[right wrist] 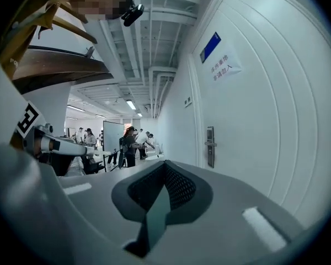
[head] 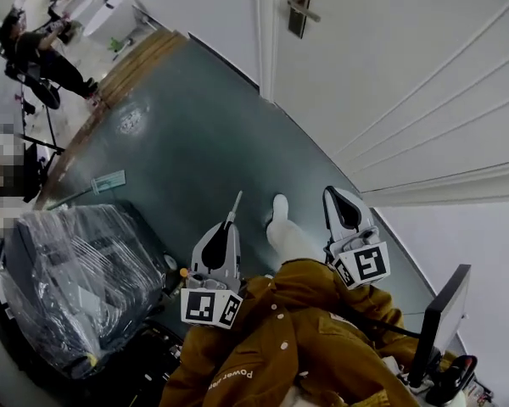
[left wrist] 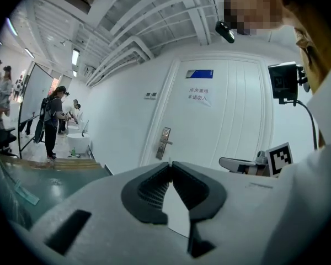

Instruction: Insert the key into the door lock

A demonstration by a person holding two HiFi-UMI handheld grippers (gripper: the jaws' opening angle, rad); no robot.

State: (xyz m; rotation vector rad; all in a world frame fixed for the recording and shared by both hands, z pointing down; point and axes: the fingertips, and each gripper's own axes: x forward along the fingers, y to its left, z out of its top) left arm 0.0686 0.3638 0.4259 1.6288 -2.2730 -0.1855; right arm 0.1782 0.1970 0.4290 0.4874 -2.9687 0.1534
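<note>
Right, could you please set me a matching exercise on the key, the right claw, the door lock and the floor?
Things:
1. key
2. right claw
3. door lock
4. floor

Place, colour or state:
A. dark green
B. mounted on the white door
C. shut, with nothing in it
D. pinched in the left claw

Pairs: 1-D, 2-C, 3-B, 4-A.

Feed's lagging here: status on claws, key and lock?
Left claw shut on key. Right claw shut, empty. Door lock ahead, not reached. Nothing in the way.
</note>
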